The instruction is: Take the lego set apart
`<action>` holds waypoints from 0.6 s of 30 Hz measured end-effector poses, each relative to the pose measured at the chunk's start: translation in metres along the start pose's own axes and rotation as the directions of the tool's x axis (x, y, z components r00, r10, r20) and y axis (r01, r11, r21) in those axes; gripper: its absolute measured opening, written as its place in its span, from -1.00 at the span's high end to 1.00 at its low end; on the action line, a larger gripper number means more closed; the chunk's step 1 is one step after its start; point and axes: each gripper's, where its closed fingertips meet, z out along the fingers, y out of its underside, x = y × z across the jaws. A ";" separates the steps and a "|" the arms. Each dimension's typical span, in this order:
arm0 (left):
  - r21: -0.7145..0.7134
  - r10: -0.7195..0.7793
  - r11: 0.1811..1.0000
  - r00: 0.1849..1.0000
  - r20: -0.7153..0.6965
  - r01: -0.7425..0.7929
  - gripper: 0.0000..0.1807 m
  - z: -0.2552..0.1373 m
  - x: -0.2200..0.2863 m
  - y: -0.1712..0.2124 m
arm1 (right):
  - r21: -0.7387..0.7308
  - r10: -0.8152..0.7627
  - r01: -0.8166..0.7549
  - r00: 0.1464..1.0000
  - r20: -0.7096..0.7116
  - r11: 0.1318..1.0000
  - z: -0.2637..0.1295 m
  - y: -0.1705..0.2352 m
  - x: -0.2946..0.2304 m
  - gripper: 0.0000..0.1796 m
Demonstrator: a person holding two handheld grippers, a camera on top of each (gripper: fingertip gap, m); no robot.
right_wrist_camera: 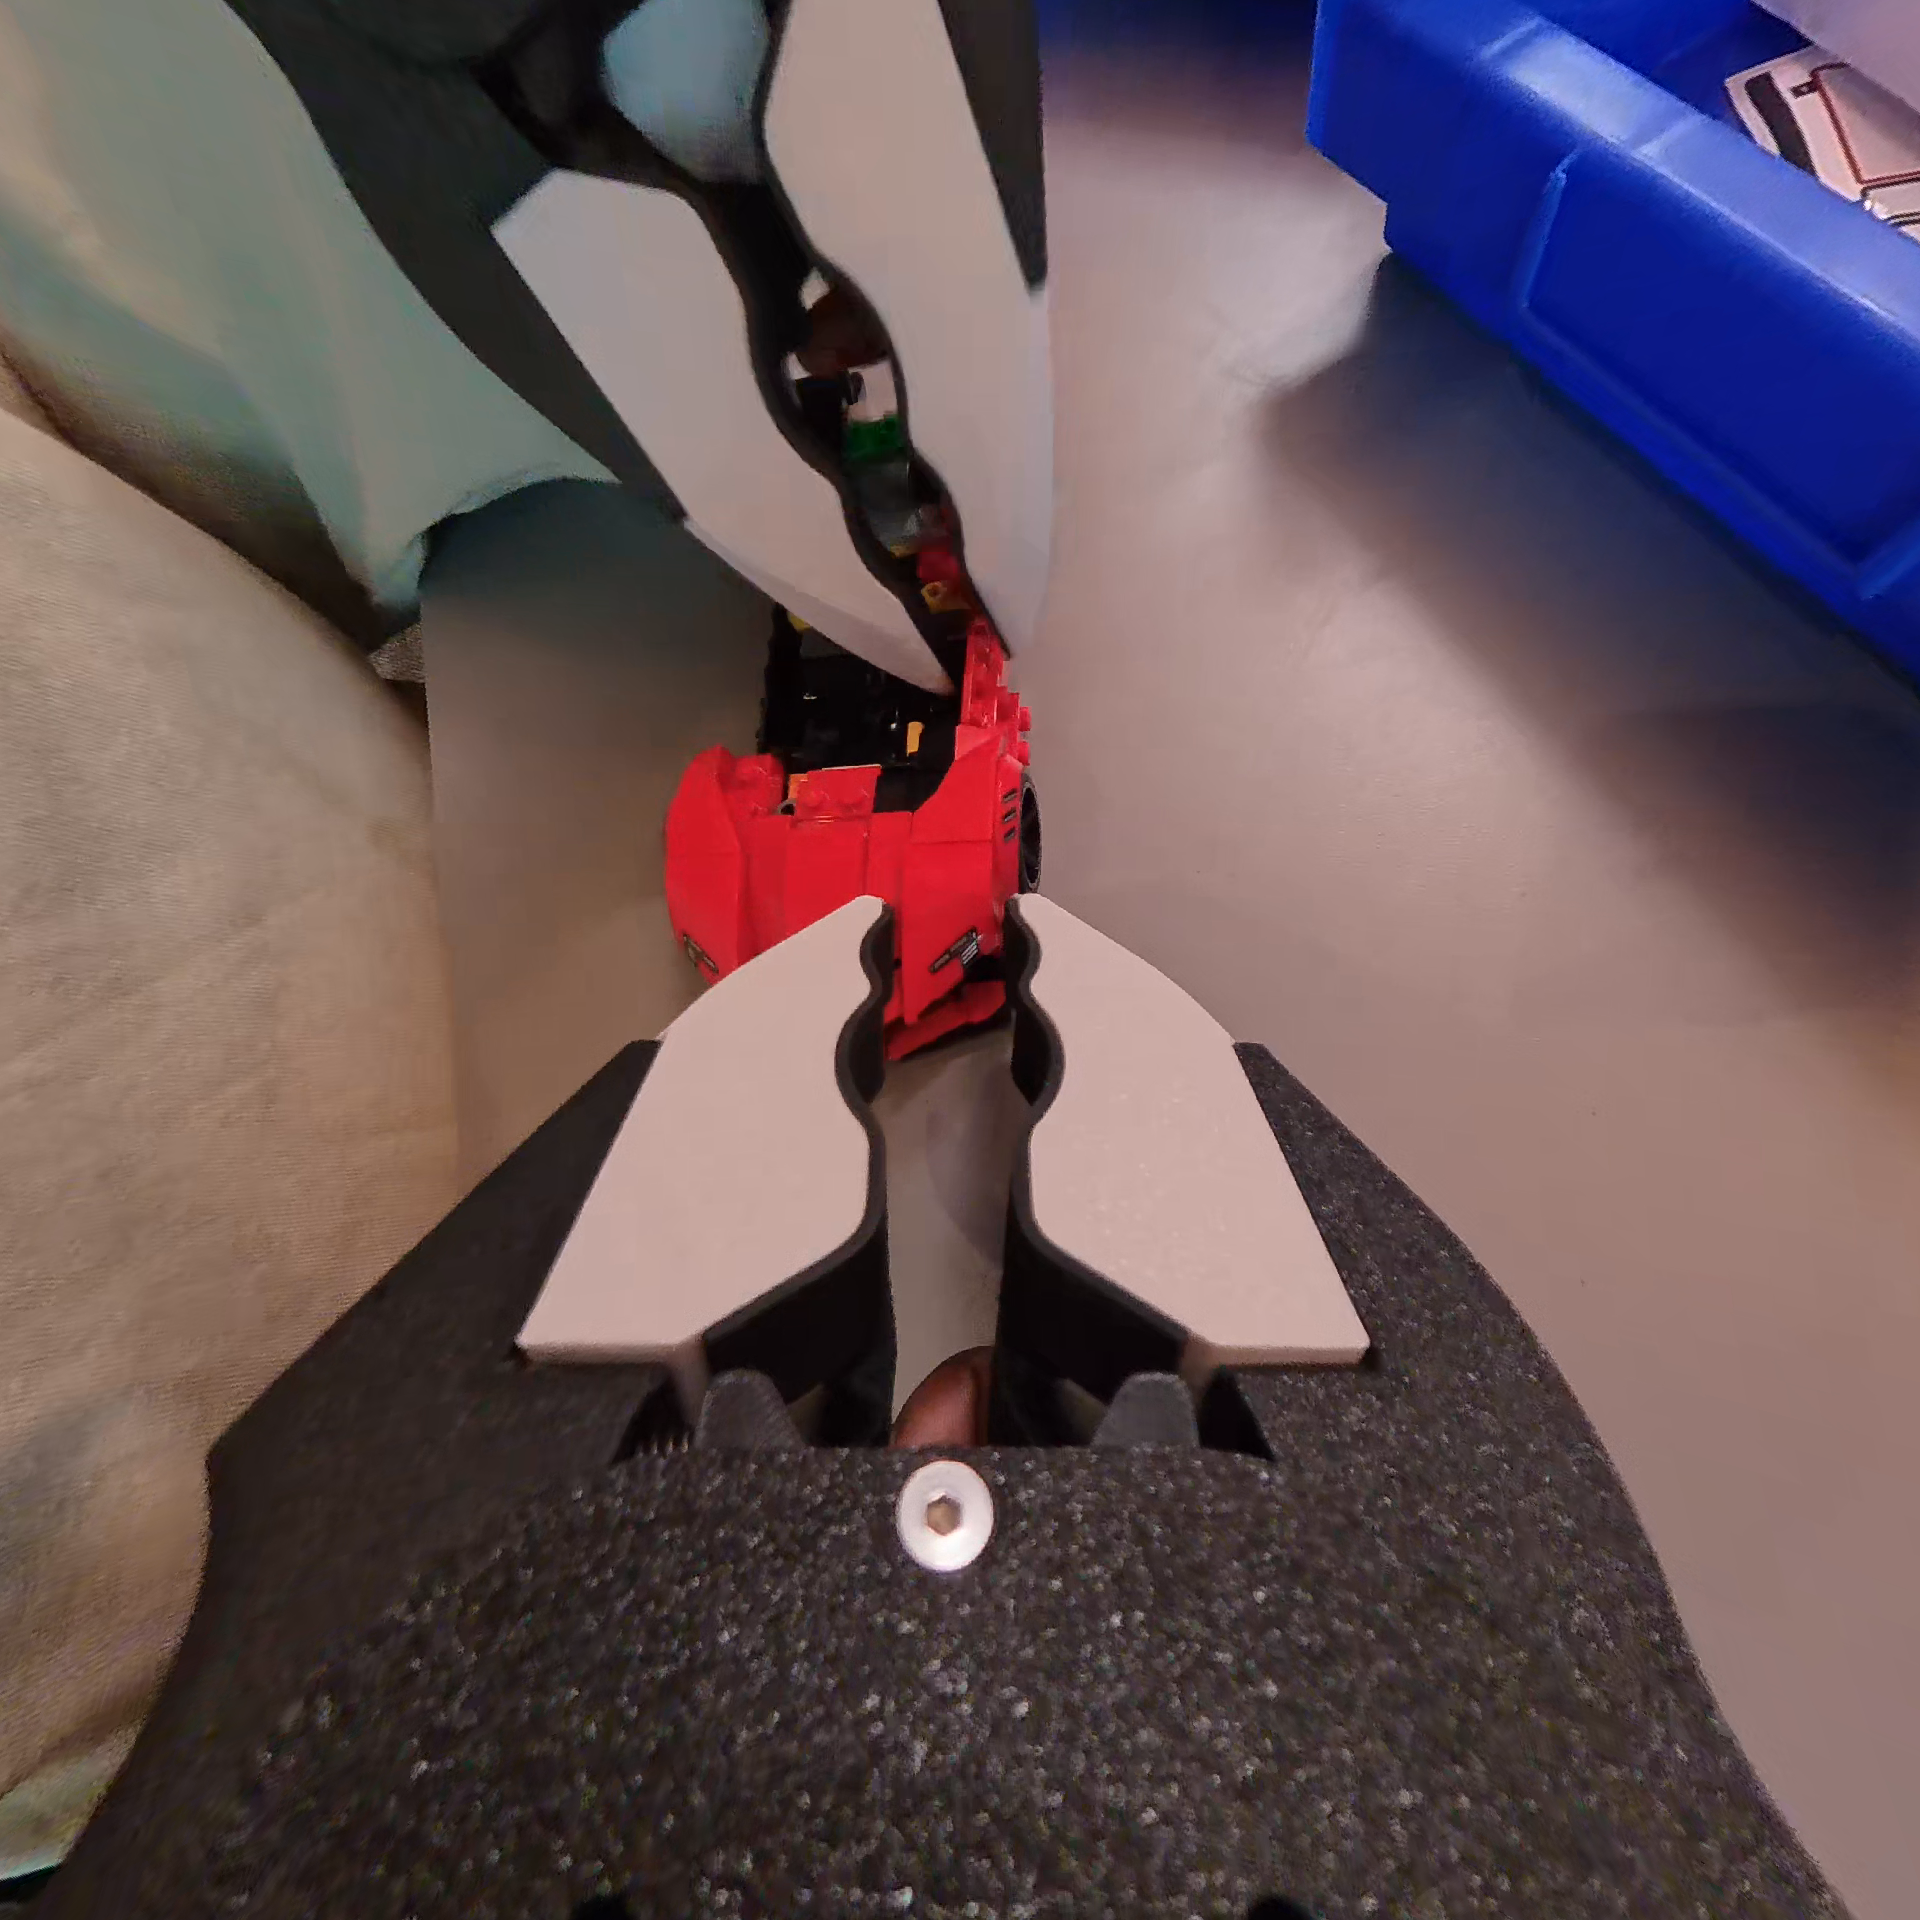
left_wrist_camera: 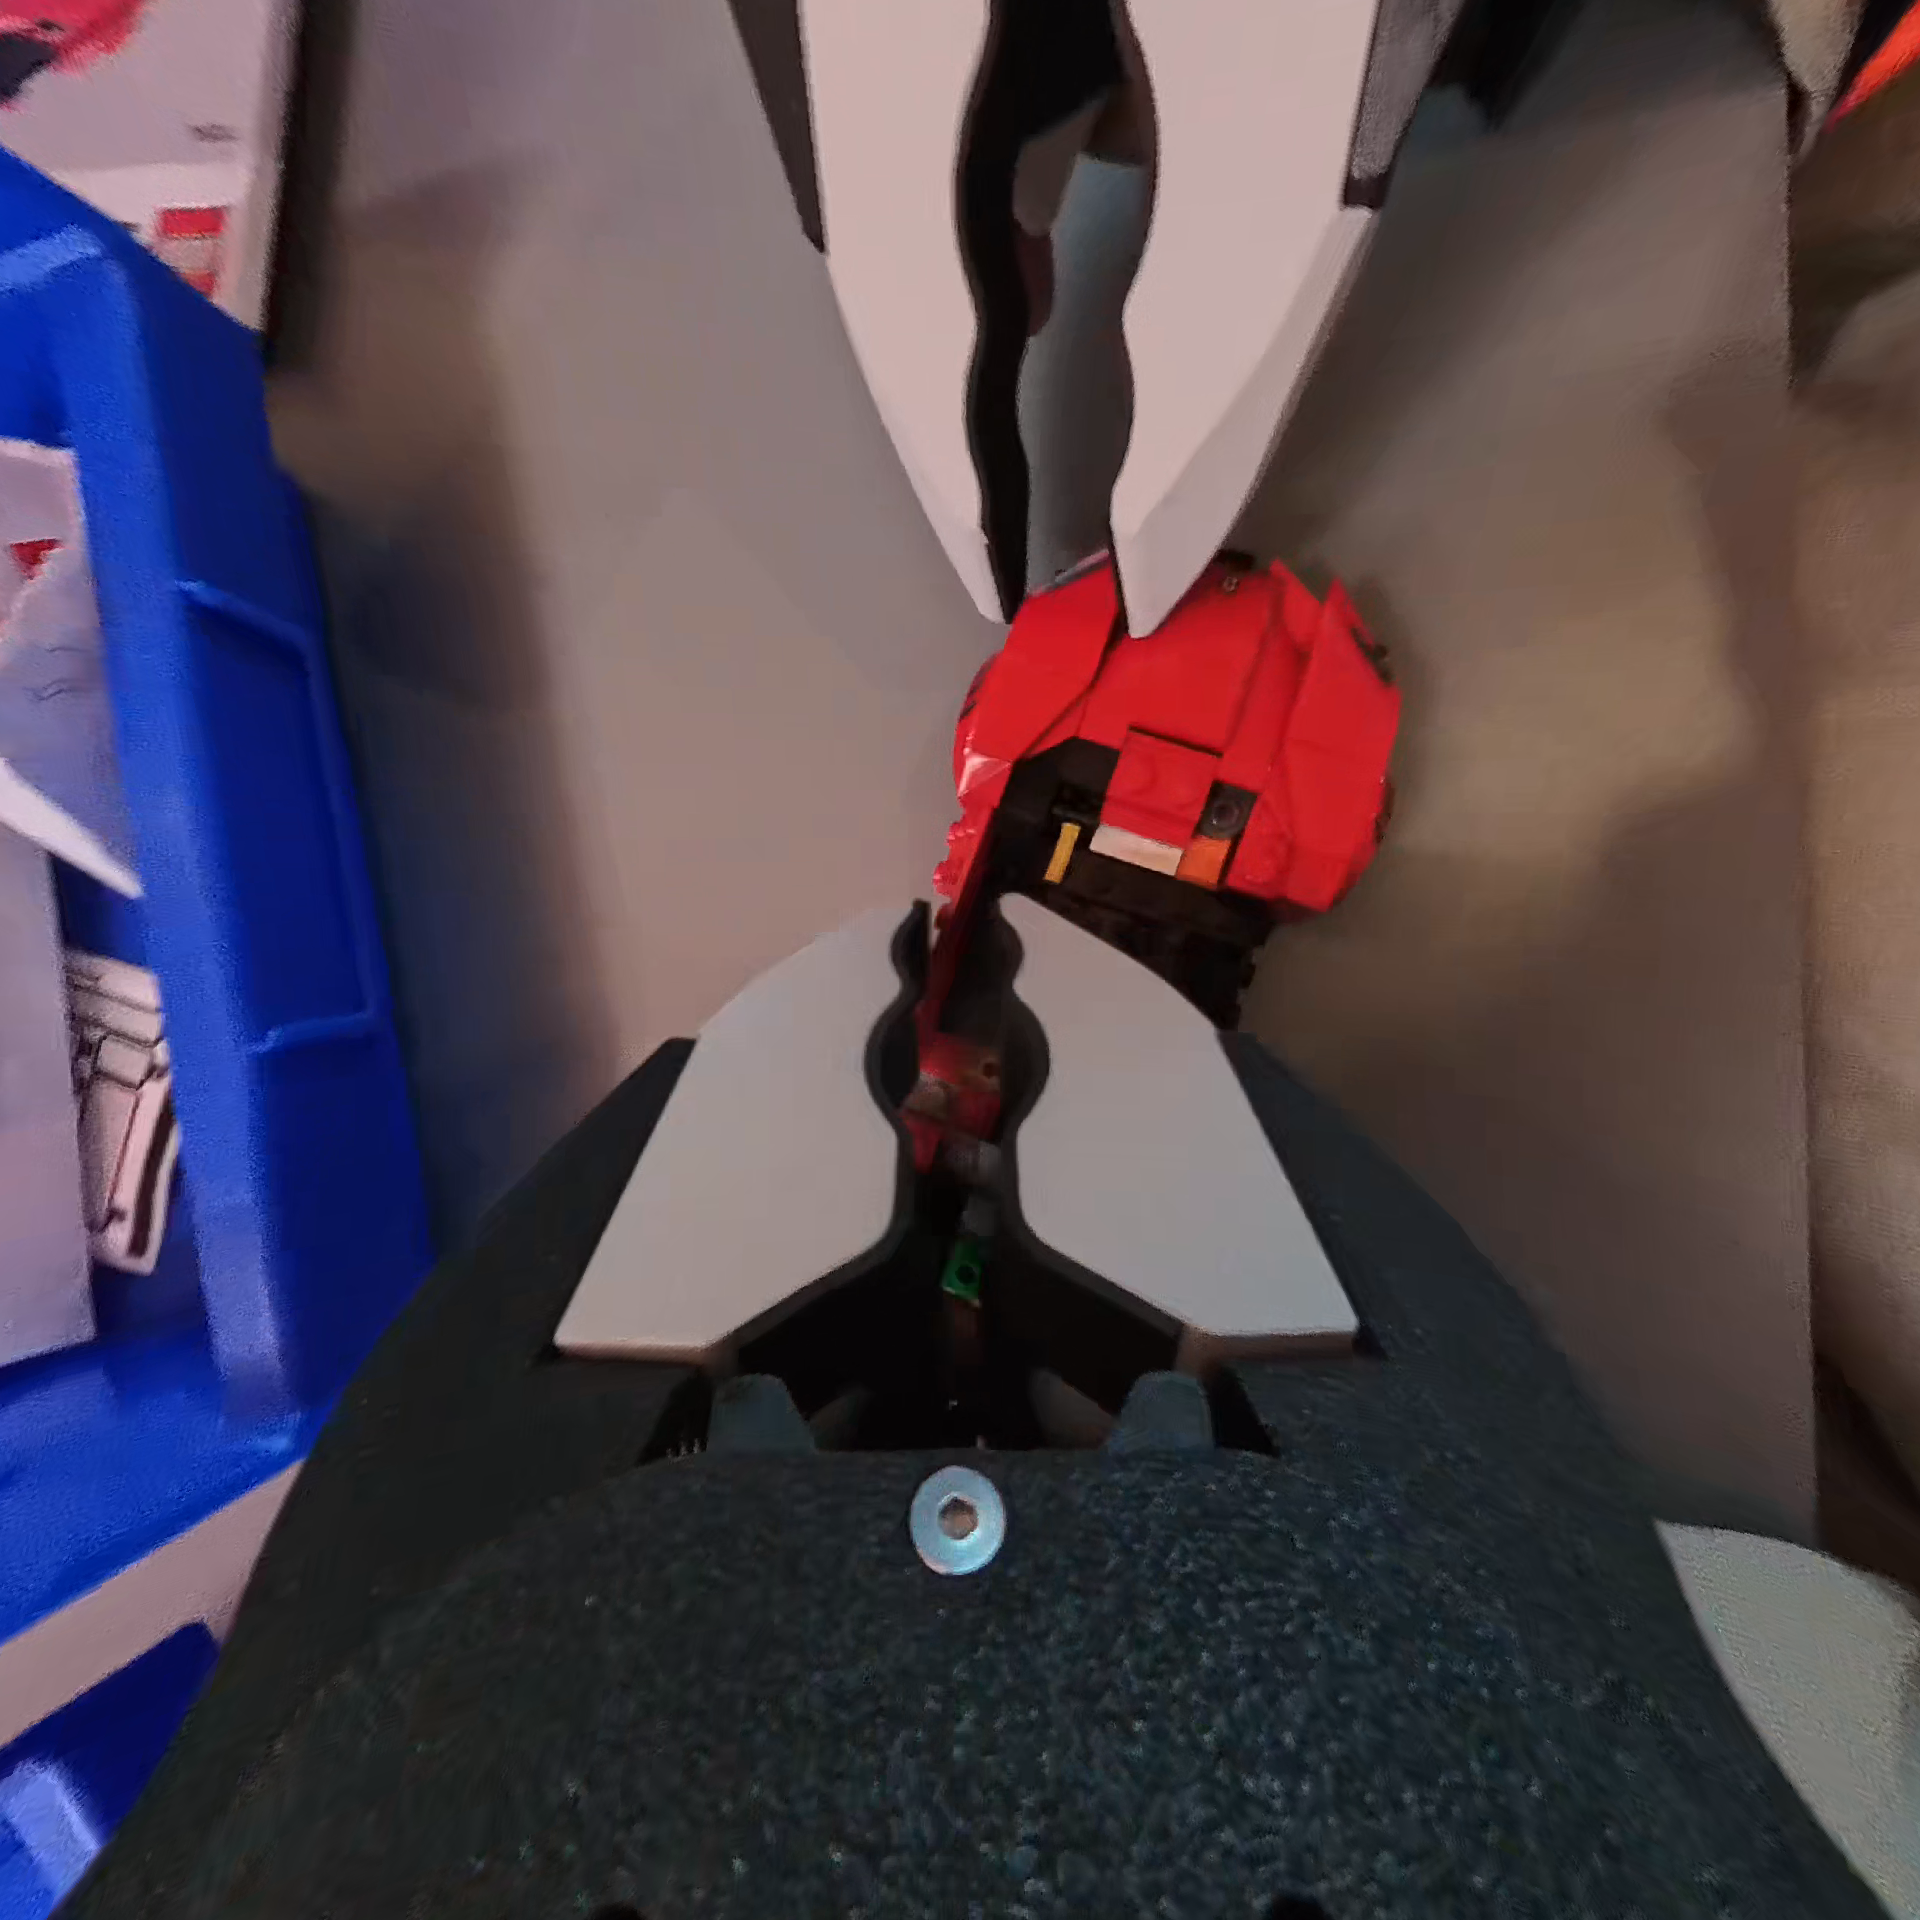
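Note:
The red and black lego car (left_wrist_camera: 1195, 727) is between my two grippers over the grey table (left_wrist_camera: 623, 623). My left gripper (left_wrist_camera: 963, 914) is shut on a long red strip of bricks (left_wrist_camera: 956, 997) along the car's side; a green piece (left_wrist_camera: 961, 1270) shows deeper between its fingers. My right gripper (right_wrist_camera: 948, 909) is closed on the car's red nose (right_wrist_camera: 935, 966). In the left wrist view the right gripper (left_wrist_camera: 1068, 621) comes in from the top. In the right wrist view the car (right_wrist_camera: 810, 852) lies ahead and the left gripper (right_wrist_camera: 977, 670) reaches in from above.
A blue plastic bin (left_wrist_camera: 208, 831) with printed paper sheets (left_wrist_camera: 42, 935) stands on the left, and shows in the right wrist view (right_wrist_camera: 1662, 260) at the upper right. Beige fabric (right_wrist_camera: 156, 935) lies along the table's other side. Across from one pair of fingers to the other is roughly 5 centimetres.

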 end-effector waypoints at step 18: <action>0.140 -0.039 0.990 0.998 0.041 0.033 0.92 0.004 -0.002 -0.003 | -0.055 -0.086 0.078 0.983 -0.162 0.995 0.001 -0.004 0.001 0.82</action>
